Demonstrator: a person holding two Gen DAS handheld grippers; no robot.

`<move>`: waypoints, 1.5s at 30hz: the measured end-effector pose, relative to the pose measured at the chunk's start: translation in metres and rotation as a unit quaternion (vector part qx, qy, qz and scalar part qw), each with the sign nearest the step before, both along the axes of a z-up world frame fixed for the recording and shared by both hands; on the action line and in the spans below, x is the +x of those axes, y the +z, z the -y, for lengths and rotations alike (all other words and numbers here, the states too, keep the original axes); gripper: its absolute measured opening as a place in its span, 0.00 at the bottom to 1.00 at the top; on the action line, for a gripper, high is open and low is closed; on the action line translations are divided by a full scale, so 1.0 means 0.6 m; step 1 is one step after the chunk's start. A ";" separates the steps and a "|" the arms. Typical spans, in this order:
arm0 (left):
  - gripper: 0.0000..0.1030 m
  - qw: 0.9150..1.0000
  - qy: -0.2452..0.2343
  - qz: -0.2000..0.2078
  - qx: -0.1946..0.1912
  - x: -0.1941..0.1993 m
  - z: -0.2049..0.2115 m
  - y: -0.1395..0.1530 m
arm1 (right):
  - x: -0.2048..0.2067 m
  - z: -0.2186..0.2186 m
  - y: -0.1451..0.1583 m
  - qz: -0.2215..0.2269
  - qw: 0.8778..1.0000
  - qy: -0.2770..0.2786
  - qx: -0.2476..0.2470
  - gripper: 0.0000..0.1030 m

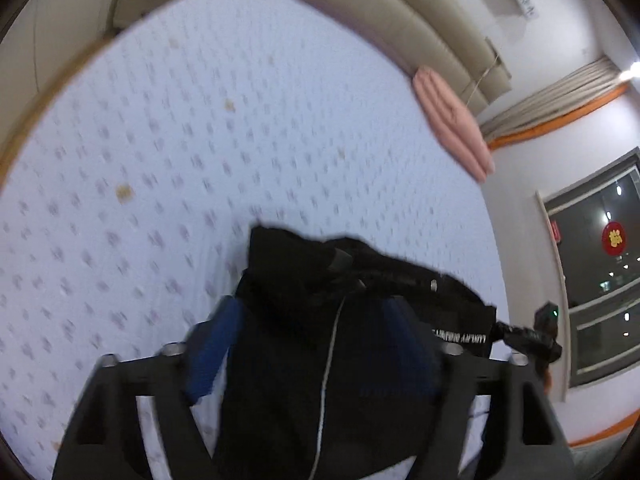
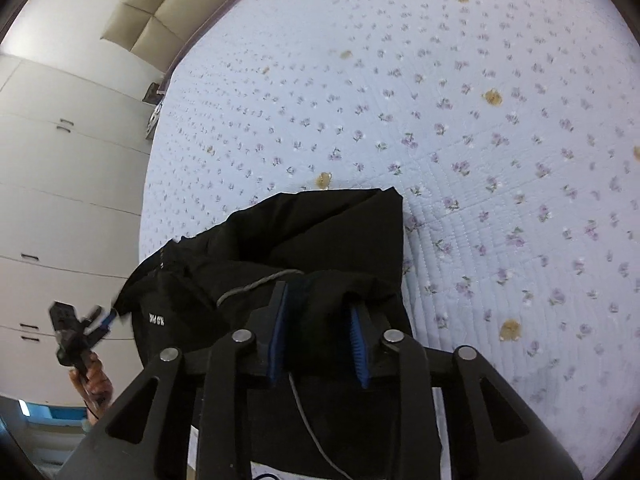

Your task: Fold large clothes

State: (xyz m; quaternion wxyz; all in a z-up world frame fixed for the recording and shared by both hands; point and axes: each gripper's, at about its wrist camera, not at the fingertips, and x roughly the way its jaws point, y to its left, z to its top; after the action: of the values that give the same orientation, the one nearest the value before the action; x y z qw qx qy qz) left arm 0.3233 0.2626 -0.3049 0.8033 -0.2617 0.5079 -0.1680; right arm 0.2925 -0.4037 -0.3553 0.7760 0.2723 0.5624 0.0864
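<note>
A large black garment (image 1: 320,320) with a grey drawstring and white lettering hangs lifted above the bed (image 1: 200,140). My left gripper (image 1: 316,312) is shut on its top edge, the cloth bunched between the blue pads. In the right wrist view the same black garment (image 2: 320,232) drapes over my right gripper (image 2: 320,300), whose blue pads are shut on a fold of it. The right gripper also shows at the right edge of the left wrist view (image 1: 532,336), clamping the garment's far corner. The left gripper shows at the left of the right wrist view (image 2: 80,328). The garment's lower part is hidden.
The bed has a white quilt with small purple flowers (image 2: 480,140). A pink folded duvet (image 1: 452,120) lies by the beige headboard (image 1: 400,20). White wardrobe doors (image 2: 60,200) stand at one side of the bed, a dark window (image 1: 600,260) at the other.
</note>
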 end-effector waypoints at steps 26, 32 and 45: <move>0.76 0.993 -0.100 -0.036 -0.043 0.119 0.016 -0.151 | 0.112 -0.082 -0.097 0.043 0.974 0.148 -0.164 0.73; 0.50 0.992 -0.114 -0.026 -0.055 0.126 0.046 -0.161 | 0.115 -0.088 -0.095 0.048 0.974 0.150 -0.162 0.37; 0.12 0.989 -0.054 0.137 -0.021 0.094 0.048 0.047 | 0.097 -0.112 0.123 0.174 0.922 0.068 -0.338 0.10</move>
State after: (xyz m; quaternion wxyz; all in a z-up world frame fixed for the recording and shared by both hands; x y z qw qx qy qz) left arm 0.3797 0.2337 -0.2765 0.8493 -0.2255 0.4029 -0.2559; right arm 0.3508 -0.3365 -0.2815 0.8998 -0.0645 0.4315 -0.0100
